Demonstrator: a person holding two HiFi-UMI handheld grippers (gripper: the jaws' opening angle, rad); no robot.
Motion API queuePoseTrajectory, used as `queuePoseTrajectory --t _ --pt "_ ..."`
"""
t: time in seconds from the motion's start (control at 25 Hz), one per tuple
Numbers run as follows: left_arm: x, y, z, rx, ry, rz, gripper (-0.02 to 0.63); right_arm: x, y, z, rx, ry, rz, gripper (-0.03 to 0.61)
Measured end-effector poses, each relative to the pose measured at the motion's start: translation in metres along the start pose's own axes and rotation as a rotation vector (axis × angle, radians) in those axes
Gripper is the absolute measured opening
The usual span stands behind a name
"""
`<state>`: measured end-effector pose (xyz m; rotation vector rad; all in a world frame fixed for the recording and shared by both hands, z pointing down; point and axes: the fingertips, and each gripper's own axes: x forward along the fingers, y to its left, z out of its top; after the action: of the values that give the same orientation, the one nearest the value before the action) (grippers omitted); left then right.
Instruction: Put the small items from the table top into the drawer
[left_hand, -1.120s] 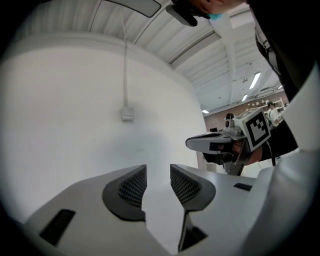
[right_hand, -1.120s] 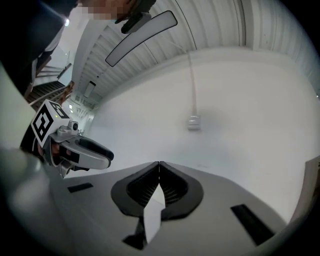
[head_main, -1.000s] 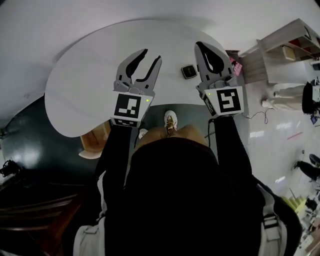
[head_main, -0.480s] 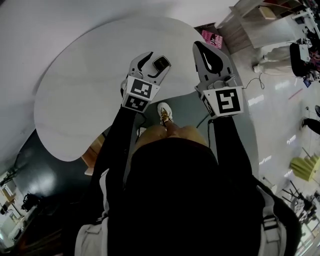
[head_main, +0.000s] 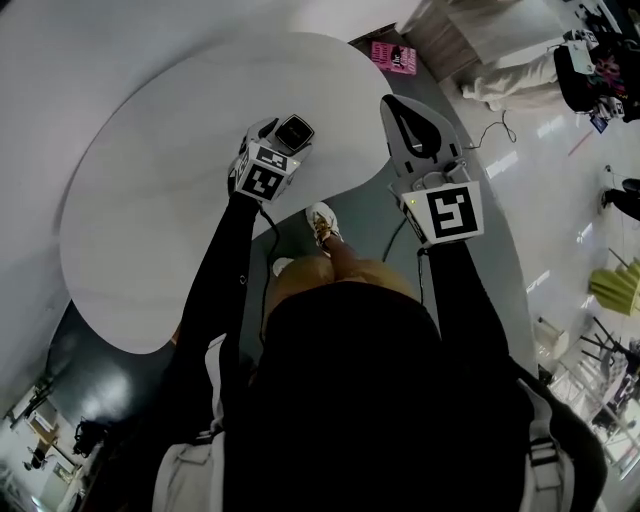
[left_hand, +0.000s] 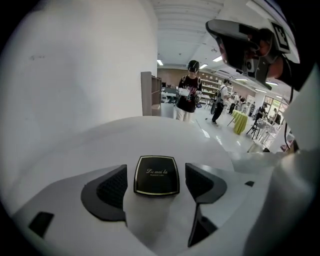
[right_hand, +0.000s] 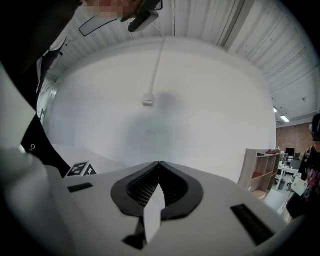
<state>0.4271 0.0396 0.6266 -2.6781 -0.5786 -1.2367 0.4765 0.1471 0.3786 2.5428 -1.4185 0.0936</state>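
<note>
Left gripper (left_hand: 156, 186): jaws spread wide, having just been opening. The pads stand clear on either side of the compact (left_hand: 156, 175), which lies flat on the table (head_main: 150, 200) dead ahead at 12 o'clock between them, not yet gripped. The compact is near square, its side edges parallel to the pads, so a straight closure should take it. Right gripper (right_hand: 157, 176): clenched on nothing, at 3 o'clock of the compact in the head view, the farther of the two.
</note>
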Motion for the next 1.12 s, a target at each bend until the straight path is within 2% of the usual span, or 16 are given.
queuePoseTrajectory --t 0.2,0.36,0.48,0.6,0.68,0.92,1.12 --pt "0.014 0.0 -0.011 -0.002 0.022 -0.02 0.356 -0.013 -0.004 -0.007 0.006 0.028 -0.023 0.026" --pt "0.016 -0.003 -0.012 -0.044 0.022 -0.034 0.342 -0.016 -0.007 -0.011 0.01 0.029 -0.028 0.026" --pt "0.008 -0.006 0.002 -0.086 -0.025 -0.034 0.342 -0.01 -0.009 -0.009 0.012 0.015 -0.021 0.026" --pt "-0.022 -0.009 0.024 -0.138 -0.121 -0.016 0.342 -0.002 0.0 -0.001 0.014 -0.01 0.0 0.026" --pt "-0.051 -0.005 0.036 -0.171 -0.191 0.023 0.342 0.007 0.012 0.009 0.016 -0.041 0.031 0.026" --pt "-0.149 0.028 0.074 -0.226 -0.395 0.206 0.342 0.052 0.049 0.044 0.009 -0.141 0.18 0.026" --pt "-0.23 0.05 0.075 -0.262 -0.513 0.361 0.342 0.08 0.094 0.074 0.007 -0.196 0.307 0.026"
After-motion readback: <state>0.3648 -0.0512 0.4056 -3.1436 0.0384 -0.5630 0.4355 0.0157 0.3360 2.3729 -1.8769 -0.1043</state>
